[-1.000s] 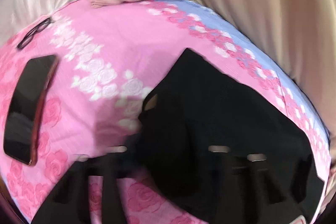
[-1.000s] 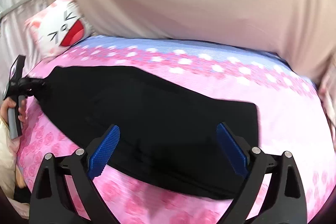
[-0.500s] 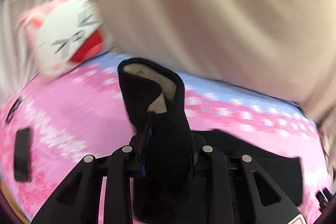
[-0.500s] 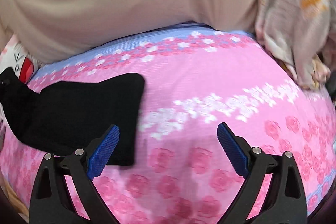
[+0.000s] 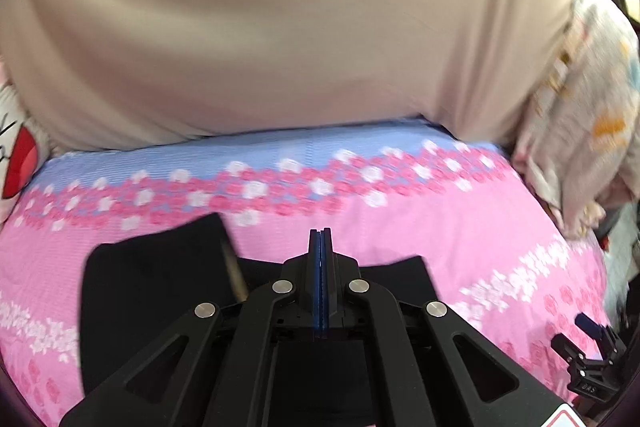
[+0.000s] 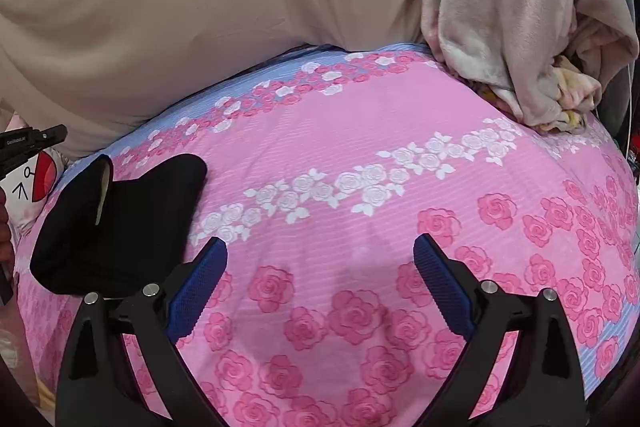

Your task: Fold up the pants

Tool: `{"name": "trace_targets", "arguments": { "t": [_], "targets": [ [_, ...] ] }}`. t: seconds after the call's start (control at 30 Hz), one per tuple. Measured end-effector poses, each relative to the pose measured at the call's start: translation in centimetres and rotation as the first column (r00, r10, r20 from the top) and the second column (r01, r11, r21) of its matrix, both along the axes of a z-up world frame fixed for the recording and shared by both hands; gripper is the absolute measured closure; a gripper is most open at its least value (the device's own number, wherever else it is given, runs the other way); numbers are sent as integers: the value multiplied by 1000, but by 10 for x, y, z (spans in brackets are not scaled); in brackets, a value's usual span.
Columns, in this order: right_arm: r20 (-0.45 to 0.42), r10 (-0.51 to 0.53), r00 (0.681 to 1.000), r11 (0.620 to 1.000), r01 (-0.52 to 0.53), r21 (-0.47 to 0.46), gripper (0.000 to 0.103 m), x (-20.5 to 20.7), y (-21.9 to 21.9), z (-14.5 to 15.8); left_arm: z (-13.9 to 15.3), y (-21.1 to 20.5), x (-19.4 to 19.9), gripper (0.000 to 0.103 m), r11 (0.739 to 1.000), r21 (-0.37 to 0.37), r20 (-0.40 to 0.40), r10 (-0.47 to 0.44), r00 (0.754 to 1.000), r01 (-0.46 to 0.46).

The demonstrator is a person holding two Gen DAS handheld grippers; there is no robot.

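Note:
The black pants (image 5: 152, 287) lie folded in a thick bundle on the pink rose bedsheet (image 5: 460, 227), with a pale lining showing at one edge. My left gripper (image 5: 320, 239) hovers just over them. Its jaws are closing fully, blue pads touching, with no cloth between them. In the right wrist view the pants (image 6: 120, 223) sit at the left. My right gripper (image 6: 320, 259) stands wide open over bare sheet beside them, holding nothing. The right gripper (image 5: 592, 359) also shows at the lower right of the left wrist view.
A large beige cushion or cover (image 5: 280, 27) rises behind the bed. A flowered fleece blanket (image 6: 520, 27) is heaped at the back right. A cartoon-face pillow (image 5: 16, 155) peeks in at the far left. The sheet's blue border (image 5: 240, 151) runs along the back.
My left gripper swung the pinched pants end across, let it go and shut with nothing in it. The right gripper slid right, off the pants, and lower over the sheet.

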State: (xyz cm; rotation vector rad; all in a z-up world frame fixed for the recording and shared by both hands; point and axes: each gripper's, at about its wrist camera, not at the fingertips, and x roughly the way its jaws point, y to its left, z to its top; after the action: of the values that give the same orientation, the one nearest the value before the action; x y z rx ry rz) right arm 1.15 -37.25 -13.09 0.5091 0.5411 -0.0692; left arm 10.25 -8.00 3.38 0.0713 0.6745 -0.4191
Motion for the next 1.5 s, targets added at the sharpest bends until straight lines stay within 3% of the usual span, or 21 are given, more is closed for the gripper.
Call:
{"name": "trace_targets", "arguments": {
  "t": [0.13,0.23,0.33,0.37,0.53,0.57,0.6,0.77,0.87,0.9,0.93,0.97,1.0,1.07,1.13,1.17,1.27,1.4,1.43,1.47,1.5],
  "targets": [
    [-2,1,1000,1000,-1,12,11,-3,-10,-6,-4,0,-6,95,1000,21,-13,12,1000,-12],
    [-5,45,999,998,-45,35,10,3,-9,-7,-9,44,-2,94,991,26,-40,130,991,-129],
    [36,177,983,980,-180,89,10,23,9,3,-17,89,2,81,966,65,-49,254,966,-251],
    [60,232,971,966,-237,98,10,33,20,11,-23,109,2,74,949,86,-53,309,950,-304],
    [122,482,868,872,-489,36,5,97,93,60,-54,184,-2,68,884,127,-129,465,876,-451],
    [120,524,843,848,-530,22,5,118,112,70,-58,191,-4,60,877,133,-134,478,868,-462],
    [101,556,825,829,-559,12,5,137,126,74,-62,200,-8,52,870,139,-137,490,861,-473],
    [-60,672,738,741,-669,59,5,228,207,69,-71,229,-23,48,870,147,-132,488,863,-470],
    [-152,672,725,740,-663,109,5,257,237,51,-70,241,-28,44,884,122,-137,466,874,-452],
    [-150,645,749,763,-643,68,5,255,246,53,-70,241,-29,44,887,119,-138,459,878,-445],
    [-117,657,745,753,-656,46,19,249,252,57,-71,244,-30,44,894,114,-139,447,884,-434],
    [-74,700,711,714,-698,47,49,243,260,61,-71,243,-30,44,898,111,-141,439,887,-427],
    [-90,702,707,710,-704,11,51,236,273,66,-71,243,-29,44,903,108,-143,428,892,-416],
    [-98,686,721,716,-693,-86,75,225,289,76,-71,240,-25,44,913,102,-144,407,902,-395],
    [-51,690,722,718,-692,-69,81,215,286,92,-69,234,-22,44,922,91,-145,387,911,-377],
    [-33,686,727,724,-686,-74,97,210,282,98,-66,229,-21,44,929,78,-145,370,918,-362],
    [43,638,769,769,-634,-78,97,176,233,121,-53,206,-23,42,955,58,-107,295,949,-291],
    [-23,545,838,834,-545,-90,88,167,177,104,-48,170,-26,34,972,75,-47,225,973,-221],
    [-39,538,842,840,-539,-65,80,169,169,97,-49,164,-25,34,975,76,-44,215,976,-211],
    [-62,542,838,838,-545,-32,52,171,163,86,-51,156,-22,34,978,71,-53,199,978,-195],
    [-93,546,832,836,-549,-5,34,173,161,76,-53,150,-20,34,980,65,-67,190,979,-186]
  ]
}}
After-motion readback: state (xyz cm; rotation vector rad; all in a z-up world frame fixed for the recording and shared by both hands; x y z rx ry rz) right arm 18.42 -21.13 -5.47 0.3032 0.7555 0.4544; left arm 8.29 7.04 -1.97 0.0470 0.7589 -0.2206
